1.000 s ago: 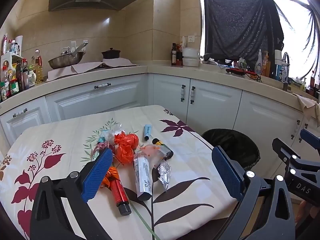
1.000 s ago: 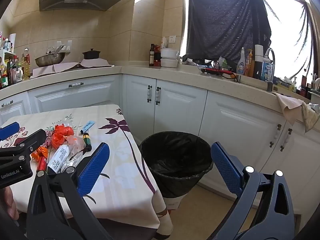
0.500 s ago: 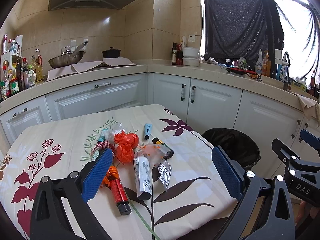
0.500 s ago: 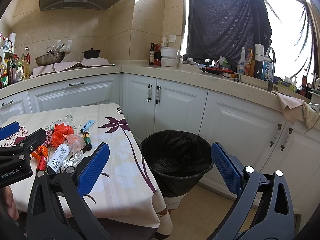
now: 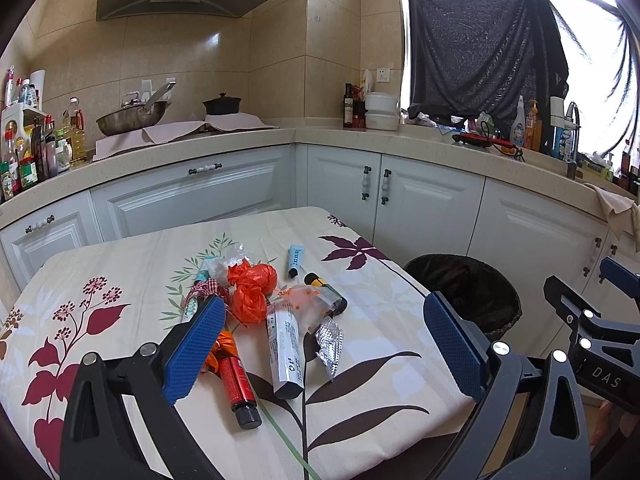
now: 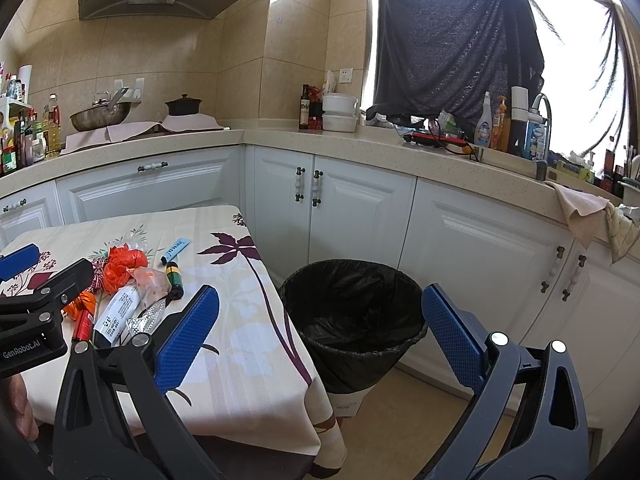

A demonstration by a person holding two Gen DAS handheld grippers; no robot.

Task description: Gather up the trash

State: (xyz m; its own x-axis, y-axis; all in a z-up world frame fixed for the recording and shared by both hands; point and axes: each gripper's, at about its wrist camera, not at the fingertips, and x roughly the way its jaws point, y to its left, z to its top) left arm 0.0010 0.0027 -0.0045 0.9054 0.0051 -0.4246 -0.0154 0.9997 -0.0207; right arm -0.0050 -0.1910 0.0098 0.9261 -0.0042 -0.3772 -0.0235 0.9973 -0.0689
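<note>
Lining the bin (image 6: pixel 352 320) at lower centre of the right wrist view, a black bag is seen, with nothing discernible inside. The trash (image 5: pixel 272 312) is heaped mid-frame on the desk (image 5: pixel 120 264). Both the left gripper (image 5: pixel 320 344) and right gripper (image 6: pixel 320 332) are held released, grasping nothing.

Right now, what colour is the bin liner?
Black; the bin liner shows best in the right wrist view.
</note>
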